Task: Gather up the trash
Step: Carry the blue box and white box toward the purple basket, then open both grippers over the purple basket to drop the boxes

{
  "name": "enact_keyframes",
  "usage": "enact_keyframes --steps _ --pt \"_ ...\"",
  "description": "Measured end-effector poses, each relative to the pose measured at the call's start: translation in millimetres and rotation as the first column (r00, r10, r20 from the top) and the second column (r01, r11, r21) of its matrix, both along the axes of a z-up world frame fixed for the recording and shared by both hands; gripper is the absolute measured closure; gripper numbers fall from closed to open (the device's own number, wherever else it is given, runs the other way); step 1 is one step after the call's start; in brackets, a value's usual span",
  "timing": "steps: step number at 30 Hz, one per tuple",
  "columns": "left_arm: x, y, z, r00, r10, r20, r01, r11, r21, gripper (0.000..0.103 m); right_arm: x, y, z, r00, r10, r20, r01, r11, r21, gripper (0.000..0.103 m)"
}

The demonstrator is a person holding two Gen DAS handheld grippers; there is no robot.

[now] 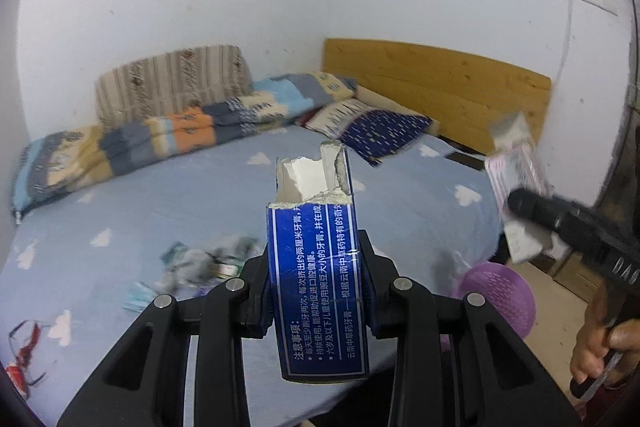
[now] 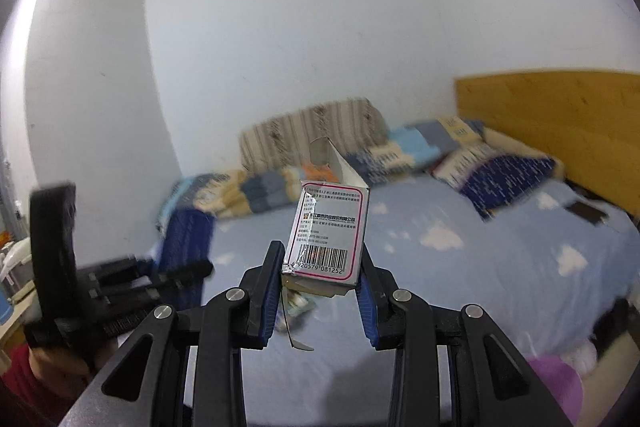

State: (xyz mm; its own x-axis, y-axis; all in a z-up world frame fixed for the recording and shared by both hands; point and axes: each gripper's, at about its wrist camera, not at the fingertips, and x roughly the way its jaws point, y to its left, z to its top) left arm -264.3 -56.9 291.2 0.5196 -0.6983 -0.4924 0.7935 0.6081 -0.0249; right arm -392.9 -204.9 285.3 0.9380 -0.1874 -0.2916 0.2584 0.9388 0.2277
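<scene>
- Left wrist view: the left gripper (image 1: 318, 267) was clamped on a blue toothpaste box (image 1: 318, 279) with white Chinese print; box upright between the jaws, torn open at its top end, held above the bed (image 1: 160, 211).
- Same view: crumpled wrappers (image 1: 200, 261) lay on the blue cloud-print sheet, left of the box; a folded patchwork quilt (image 1: 160, 135) and a navy pillow (image 1: 380, 131) sat toward the wooden headboard (image 1: 440, 83).
- Same view: a purple basket (image 1: 504, 293) stood on the floor beside the bed, lower right.
- Same view: the right gripper (image 1: 520, 205) came in from the right, blurred, gripping a pale box.
- Right wrist view: the right gripper (image 2: 320, 267) was closed on a small barcode box (image 2: 330, 235), pink-edged, top flap open, raised over the bed (image 2: 480, 267).
- Same view: the left gripper (image 2: 188, 271) showed at left, blurred, with the blue box (image 2: 188, 239) in it.
</scene>
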Motion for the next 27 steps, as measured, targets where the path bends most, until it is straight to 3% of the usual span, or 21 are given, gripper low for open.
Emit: enact_keyframes --steps 6,12,16,20,25,27 --pt "-10 -37 -25 0.998 -0.065 -0.012 0.065 0.997 0.041 0.07 -32 -36 -38 0.991 -0.106 -0.082 0.111 0.992 0.064 0.067" --pt "-31 -85 -59 0.977 -0.197 -0.082 0.203 0.976 0.078 0.07 -62 -68 -62 0.971 -0.205 -0.125 0.219 0.97 0.107 0.067" --pt "-50 -128 -89 0.94 -0.297 -0.167 0.317 0.942 0.108 0.07 -85 -95 -86 0.946 -0.272 -0.177 0.299 0.943 0.149 0.067" --pt "-73 -177 -119 0.88 -0.384 -0.28 0.431 0.893 0.13 0.07 -112 -126 -112 0.912 -0.337 -0.234 0.383 0.903 0.192 0.067" --pt "-102 -227 -147 0.809 -0.441 -0.39 0.531 0.832 0.161 0.07 -134 -155 -139 0.88 -0.371 -0.295 0.443 0.867 0.229 0.067" --pt "-110 -241 -152 0.794 -0.449 -0.41 0.55 0.818 0.17 0.07 -138 -167 -153 0.868 -0.378 -0.321 0.464 0.849 0.254 0.067"
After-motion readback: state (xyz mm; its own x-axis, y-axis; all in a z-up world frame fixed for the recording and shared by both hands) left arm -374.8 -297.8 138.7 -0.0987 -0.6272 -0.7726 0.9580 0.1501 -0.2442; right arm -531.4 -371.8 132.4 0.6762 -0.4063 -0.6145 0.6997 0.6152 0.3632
